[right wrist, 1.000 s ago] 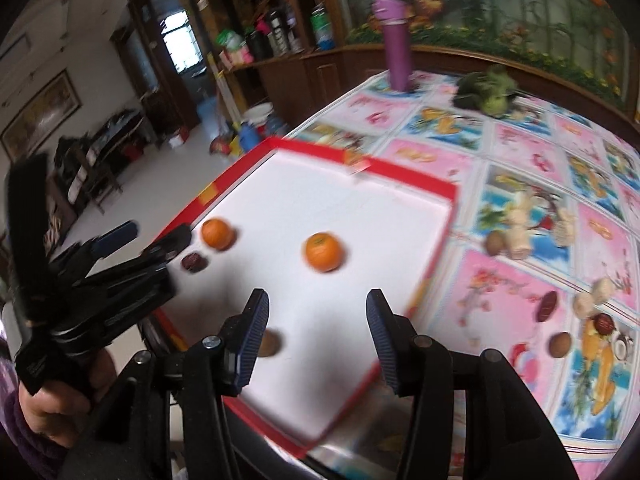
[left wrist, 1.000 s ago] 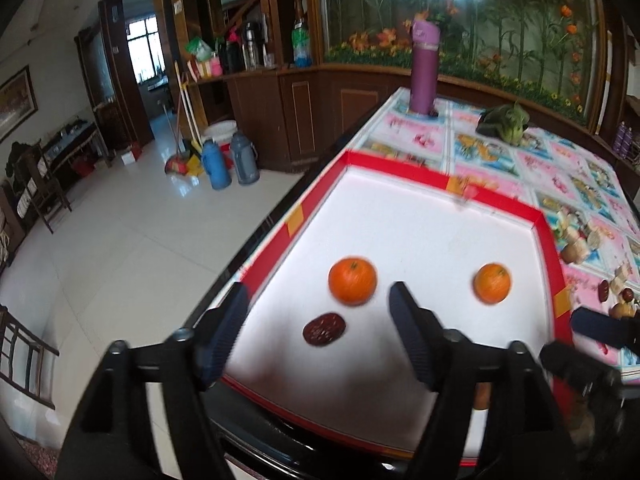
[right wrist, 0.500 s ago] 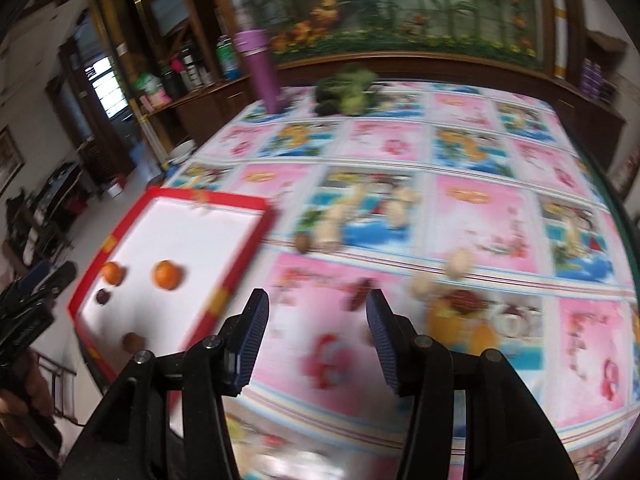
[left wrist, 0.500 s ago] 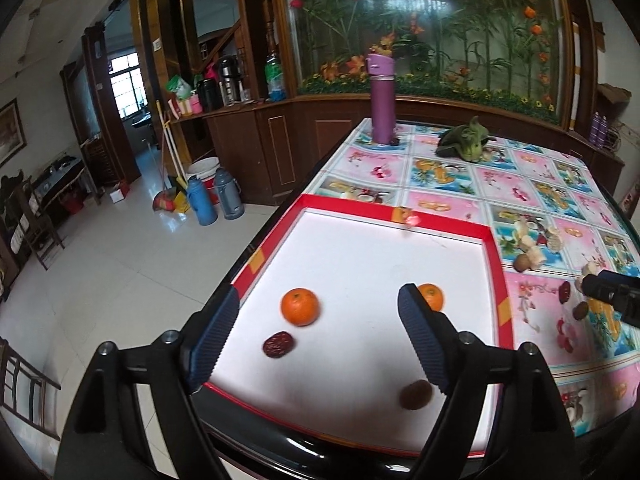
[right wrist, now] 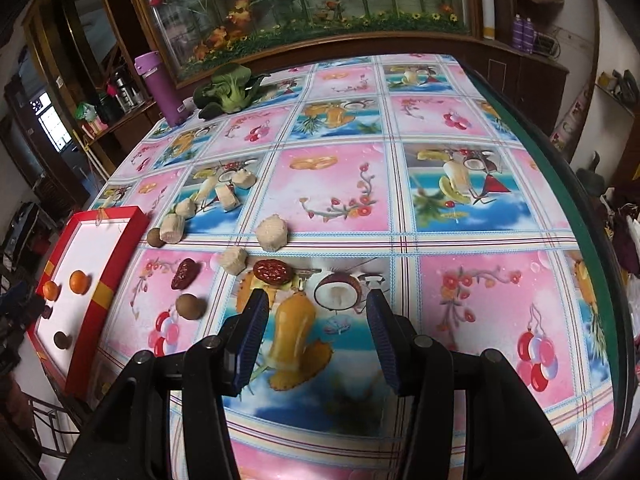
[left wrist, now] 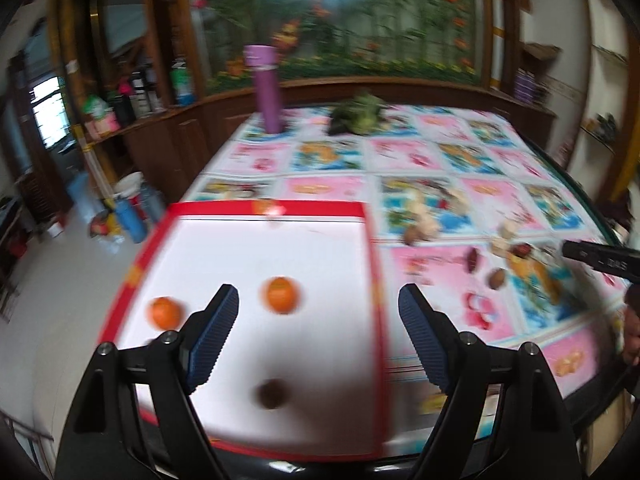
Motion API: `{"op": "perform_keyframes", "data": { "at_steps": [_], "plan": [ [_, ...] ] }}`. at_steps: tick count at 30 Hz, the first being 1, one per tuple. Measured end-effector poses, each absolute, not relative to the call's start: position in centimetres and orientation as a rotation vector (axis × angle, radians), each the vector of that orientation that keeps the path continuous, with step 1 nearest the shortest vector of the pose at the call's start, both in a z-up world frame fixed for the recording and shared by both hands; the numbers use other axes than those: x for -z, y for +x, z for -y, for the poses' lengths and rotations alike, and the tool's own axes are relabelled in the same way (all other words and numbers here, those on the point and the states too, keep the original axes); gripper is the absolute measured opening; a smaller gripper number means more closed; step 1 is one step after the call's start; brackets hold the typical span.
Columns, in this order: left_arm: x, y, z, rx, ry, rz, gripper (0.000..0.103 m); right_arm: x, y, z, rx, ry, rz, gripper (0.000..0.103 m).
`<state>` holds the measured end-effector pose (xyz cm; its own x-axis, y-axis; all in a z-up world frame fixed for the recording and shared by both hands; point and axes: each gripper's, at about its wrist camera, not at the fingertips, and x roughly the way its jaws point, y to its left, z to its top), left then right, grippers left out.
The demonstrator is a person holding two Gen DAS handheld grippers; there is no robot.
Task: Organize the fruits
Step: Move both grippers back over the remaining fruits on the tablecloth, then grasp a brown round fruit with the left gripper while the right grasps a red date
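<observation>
A red-rimmed white tray (left wrist: pixel 362 208) (right wrist: pixel 120 248) holds two oranges (left wrist: pixel 283 295) (left wrist: pixel 164 312) and a brown longan (left wrist: pixel 273 394); a dark date shows in it in the right wrist view (right wrist: pixel 47 312). On the fruit-print tablecloth lie two red dates (right wrist: pixel 273 271) (right wrist: pixel 185 274), longans (right wrist: pixel 190 305) (right wrist: pixel 154 237) and several pale cut chunks (right wrist: pixel 272 233). My left gripper (left wrist: pixel 318 340) is open and empty above the tray's front. My right gripper (right wrist: pixel 316 334) is open and empty, just short of the nearer date.
A purple bottle (right wrist: pixel 160 88) and a leafy green vegetable (right wrist: pixel 228 90) stand at the table's far side. The table's dark green edge (right wrist: pixel 560 184) runs along the right. Floor with bottles and a bucket (left wrist: pixel 128 200) lies left of the tray.
My left gripper swung right, so the tray slid left in its view. My right gripper moved from over the tray out over the tablecloth to the loose dates and longans.
</observation>
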<state>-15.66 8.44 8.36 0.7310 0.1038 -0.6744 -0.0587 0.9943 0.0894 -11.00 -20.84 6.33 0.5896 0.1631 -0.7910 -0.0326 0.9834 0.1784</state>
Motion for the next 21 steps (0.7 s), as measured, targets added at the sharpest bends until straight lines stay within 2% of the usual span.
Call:
{"op": "perform_keyframes", "data": {
  "at_steps": [9, 11, 14, 16, 21],
  "plan": [
    [-5.3, -13.1, -1.8, 0.144, 0.079, -0.887, 0.082, -4.6, -8.5, 18.8, -0.202, 0.072, -0.978, 0.05],
    [-4.8, -12.6, -0.9, 0.178, 0.076, -0.911, 0.08, -4.0, -7.6, 18.2, -0.207, 0.046, -0.993, 0.05],
    [-4.0, -11.4, 0.4, 0.221, 0.077, -0.946, 0.07, -3.3, -6.3, 17.8, -0.227, 0.044, -1.018, 0.049],
    [-3.3, -10.6, 1.0, 0.237, 0.068, -0.978, 0.068, -3.2, -5.9, 17.6, -0.237, 0.039, -1.018, 0.045],
    [-2.1, -9.0, 1.7, 0.255, 0.045, -1.029, 0.058, -3.2, -5.5, 17.5, -0.251, 0.021, -1.012, 0.027]
  ]
}}
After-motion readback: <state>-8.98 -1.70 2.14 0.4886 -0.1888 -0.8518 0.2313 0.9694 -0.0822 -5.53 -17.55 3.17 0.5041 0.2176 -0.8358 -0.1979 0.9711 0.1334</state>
